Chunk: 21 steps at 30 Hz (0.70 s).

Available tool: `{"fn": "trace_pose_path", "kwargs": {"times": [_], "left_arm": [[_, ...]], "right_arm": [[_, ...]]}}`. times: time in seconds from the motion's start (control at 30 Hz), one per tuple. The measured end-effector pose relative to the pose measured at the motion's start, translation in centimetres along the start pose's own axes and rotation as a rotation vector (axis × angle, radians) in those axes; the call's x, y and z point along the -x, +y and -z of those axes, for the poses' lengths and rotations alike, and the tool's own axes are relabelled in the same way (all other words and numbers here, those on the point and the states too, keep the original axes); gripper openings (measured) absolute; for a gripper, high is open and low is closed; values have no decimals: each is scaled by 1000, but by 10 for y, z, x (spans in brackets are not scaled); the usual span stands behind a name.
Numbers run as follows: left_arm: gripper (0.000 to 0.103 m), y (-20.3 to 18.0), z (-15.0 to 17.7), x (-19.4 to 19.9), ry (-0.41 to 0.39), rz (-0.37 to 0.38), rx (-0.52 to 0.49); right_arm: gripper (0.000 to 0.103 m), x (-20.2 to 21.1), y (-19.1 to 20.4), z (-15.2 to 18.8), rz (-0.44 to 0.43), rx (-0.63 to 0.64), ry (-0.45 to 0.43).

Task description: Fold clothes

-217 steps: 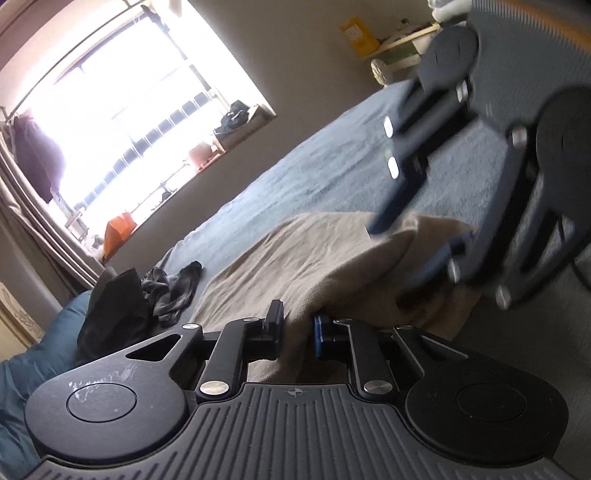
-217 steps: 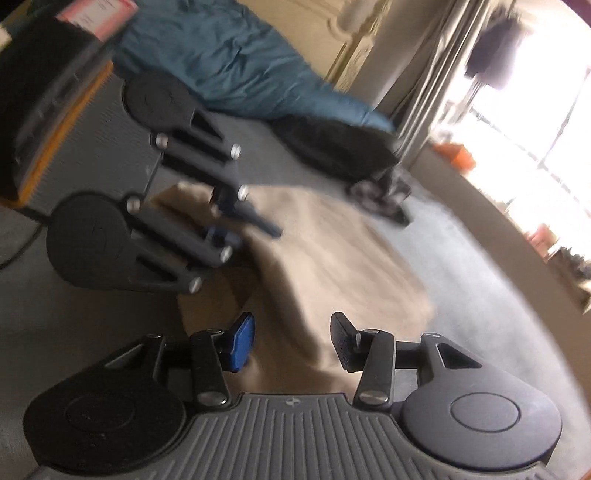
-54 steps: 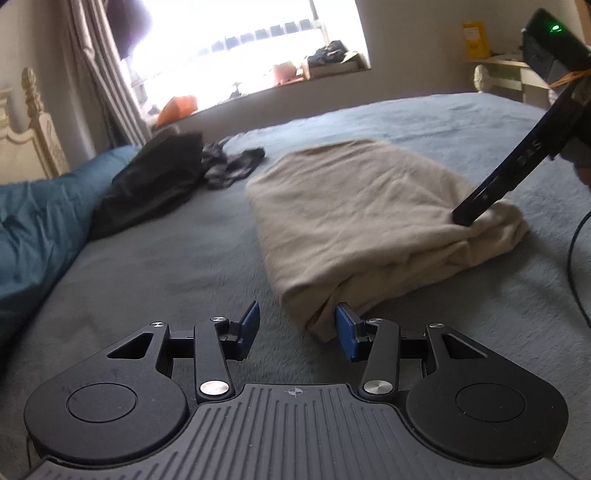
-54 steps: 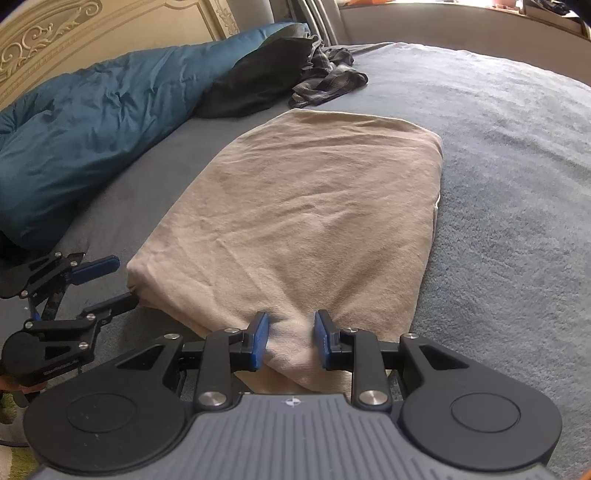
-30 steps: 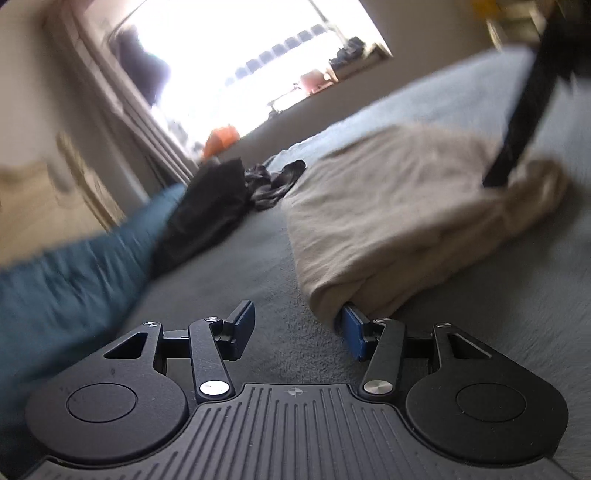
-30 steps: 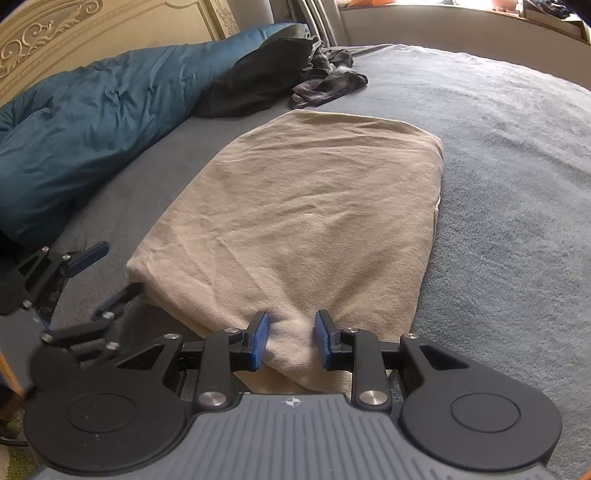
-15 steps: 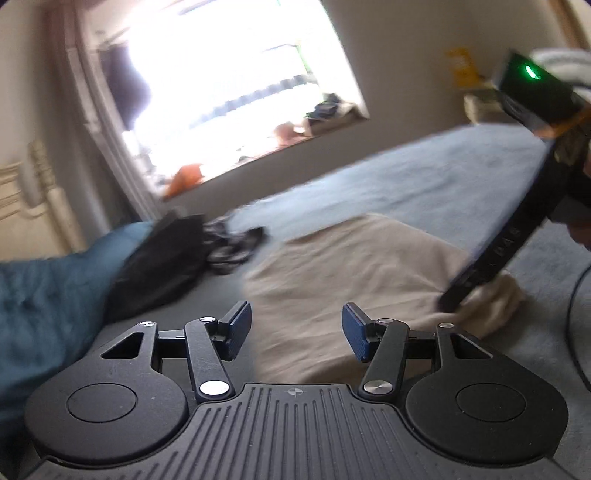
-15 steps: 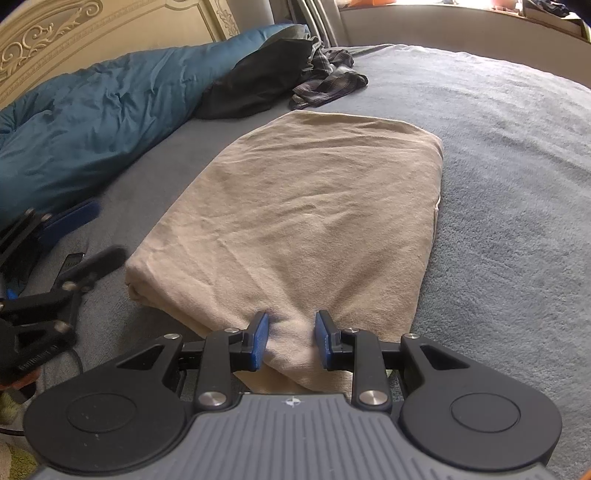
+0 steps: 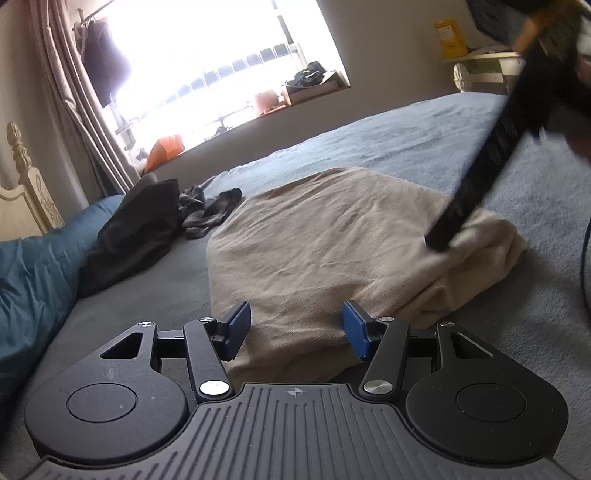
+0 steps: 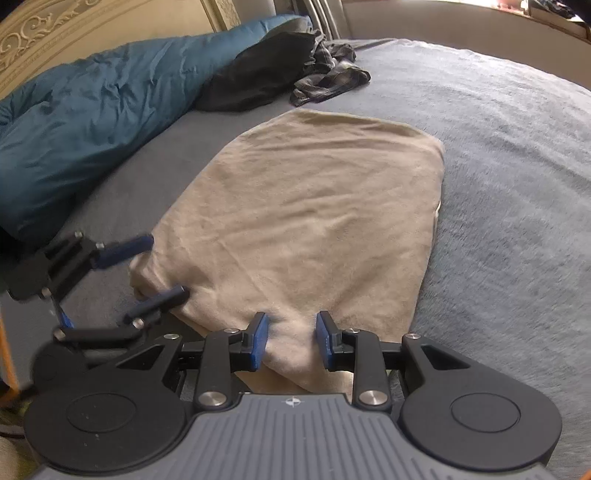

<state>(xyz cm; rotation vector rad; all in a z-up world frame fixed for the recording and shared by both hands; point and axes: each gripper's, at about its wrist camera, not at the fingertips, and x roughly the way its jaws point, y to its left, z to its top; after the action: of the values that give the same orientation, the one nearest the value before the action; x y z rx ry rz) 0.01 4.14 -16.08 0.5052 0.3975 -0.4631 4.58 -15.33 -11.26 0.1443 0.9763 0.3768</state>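
Observation:
A beige folded garment (image 9: 332, 236) lies flat on the grey bed cover (image 9: 424, 147). My left gripper (image 9: 295, 328) is open, and the garment's near corner sits between its blue pads without being pressed. From the right wrist view the left gripper (image 10: 155, 271) straddles the left corner of the beige garment (image 10: 314, 206), one finger above and one below. My right gripper (image 10: 291, 339) is shut on a raised fold at the near edge. In the left wrist view, the right gripper (image 9: 441, 242) shows as a dark bar on the far right corner.
A blue duvet (image 10: 85, 122) lies along the headboard (image 10: 74, 33) side, with a black garment (image 10: 258, 74) and a crumpled grey plaid garment (image 10: 328, 85) beyond the beige one. A dark cable (image 9: 585, 258) hangs at the right. A cluttered window sill (image 9: 295, 92) runs behind the bed.
My left gripper swung about, then came in so its open jaws now straddle the garment's left corner. The right gripper kept its hold and place.

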Motion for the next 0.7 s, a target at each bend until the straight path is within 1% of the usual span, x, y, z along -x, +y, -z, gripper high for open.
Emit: {"fn": "trace_pose_path", "kwargs": {"times": [0.1, 0.17, 0.27, 0.3, 0.33, 0.43, 0.53, 0.7], "left_arm": [[56, 0, 2, 2, 1, -1, 21], [56, 1, 2, 2, 2, -3, 31], [56, 2, 2, 2, 6, 2, 41], [56, 2, 2, 2, 8, 5, 43], [56, 3, 2, 2, 9, 8, 46], [56, 5, 2, 2, 12, 12, 58], [56, 9, -1, 6, 12, 14, 87], [56, 15, -8, 20, -22, 10, 109]], "right_arm": [[32, 16, 5, -14, -39, 6, -52], [32, 16, 12, -17, -55, 27, -53], [32, 0, 25, -9, -47, 75, -13], [32, -9, 26, -3, -47, 79, 12], [32, -17, 27, 4, -44, 93, 15], [32, -20, 30, 12, -30, 154, -12], [32, -20, 32, 11, -20, 158, -8], [32, -20, 37, 15, 2, 180, -19]]}}
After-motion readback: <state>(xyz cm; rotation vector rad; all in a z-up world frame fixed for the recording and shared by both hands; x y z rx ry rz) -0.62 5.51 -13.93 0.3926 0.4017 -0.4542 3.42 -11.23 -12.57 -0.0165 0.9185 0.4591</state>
